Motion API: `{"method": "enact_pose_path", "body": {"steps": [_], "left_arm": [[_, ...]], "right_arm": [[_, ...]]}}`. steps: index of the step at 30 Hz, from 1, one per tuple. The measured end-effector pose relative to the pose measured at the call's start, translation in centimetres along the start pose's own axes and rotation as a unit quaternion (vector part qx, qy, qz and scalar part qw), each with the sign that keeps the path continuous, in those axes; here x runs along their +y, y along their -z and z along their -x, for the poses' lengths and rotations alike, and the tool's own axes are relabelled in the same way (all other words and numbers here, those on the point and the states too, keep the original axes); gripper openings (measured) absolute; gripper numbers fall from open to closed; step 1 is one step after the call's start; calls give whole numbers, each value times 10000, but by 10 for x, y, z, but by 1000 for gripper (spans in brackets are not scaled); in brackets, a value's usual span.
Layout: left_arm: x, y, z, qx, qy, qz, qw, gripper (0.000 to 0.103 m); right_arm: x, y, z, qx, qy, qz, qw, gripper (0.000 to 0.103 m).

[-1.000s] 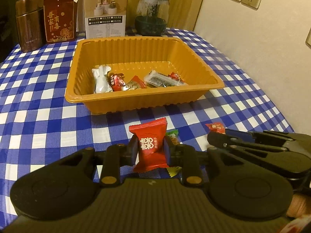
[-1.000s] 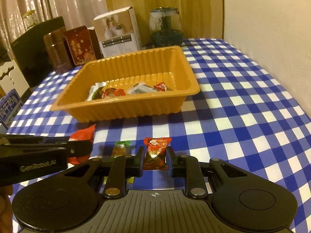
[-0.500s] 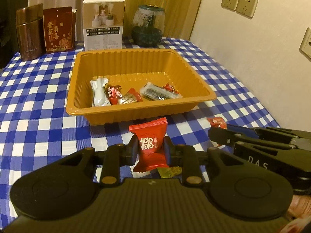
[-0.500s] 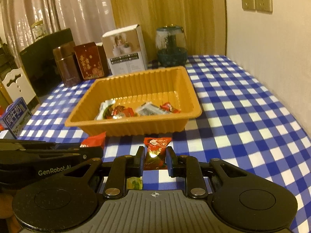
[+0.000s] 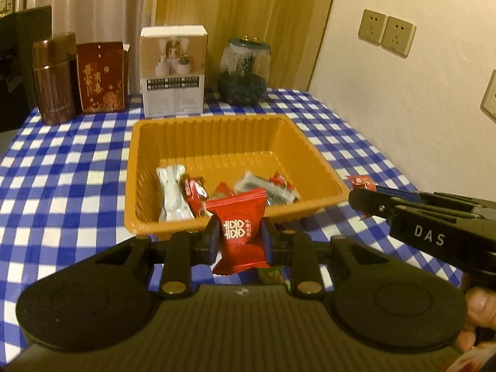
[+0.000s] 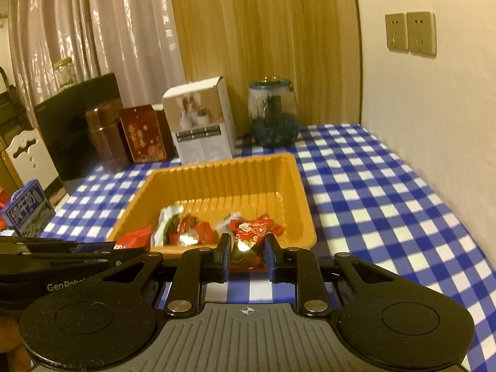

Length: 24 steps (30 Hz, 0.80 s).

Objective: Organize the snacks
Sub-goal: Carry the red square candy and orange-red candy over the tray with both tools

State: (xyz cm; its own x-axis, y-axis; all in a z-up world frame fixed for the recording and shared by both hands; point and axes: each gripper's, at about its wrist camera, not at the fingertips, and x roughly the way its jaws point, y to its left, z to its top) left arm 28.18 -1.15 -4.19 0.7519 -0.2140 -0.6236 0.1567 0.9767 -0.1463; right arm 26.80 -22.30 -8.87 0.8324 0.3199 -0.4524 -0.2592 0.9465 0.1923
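My left gripper is shut on a red candy packet with white characters, held in the air just short of the near wall of the orange tray. My right gripper is shut on a shiny red candy, also lifted near the tray's front rim. The tray holds a white packet, a clear dark-filled packet and small red candies. A green candy lies on the cloth under my left gripper. Each gripper shows in the other's view, the right and the left.
A blue-and-white checked cloth covers the table. At the back stand a brown tin, a red box, a white carton and a glass jar. A wall with sockets runs along the right. A blue milk box sits far left.
Both grippers have risen off the cloth with their candies, so the tray now sits lower in both views and its inside shows more. The green candy stayed on the cloth.
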Motion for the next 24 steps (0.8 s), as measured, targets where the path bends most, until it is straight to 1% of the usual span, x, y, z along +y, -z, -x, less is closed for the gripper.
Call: {"method": "enact_pose_path", "body": {"steps": [4, 10, 18, 24], "left_arm": [[6, -12, -5, -76, -65, 81, 9999, 24], [15, -27, -14, -156, -163, 176, 9996, 24], [32, -42, -27, -173, -292, 327, 9989, 24], [36, -51, -38, -183, -317, 342, 9987, 24]], "right_arm": [[2, -7, -5, -53, -44, -40, 10000, 23], [6, -21, -17, -133, -106, 61, 9998, 23], [5, -33, -37, -69, -184, -78, 9998, 23], [6, -45, -54, -52, -251, -107, 9996, 23]]}}
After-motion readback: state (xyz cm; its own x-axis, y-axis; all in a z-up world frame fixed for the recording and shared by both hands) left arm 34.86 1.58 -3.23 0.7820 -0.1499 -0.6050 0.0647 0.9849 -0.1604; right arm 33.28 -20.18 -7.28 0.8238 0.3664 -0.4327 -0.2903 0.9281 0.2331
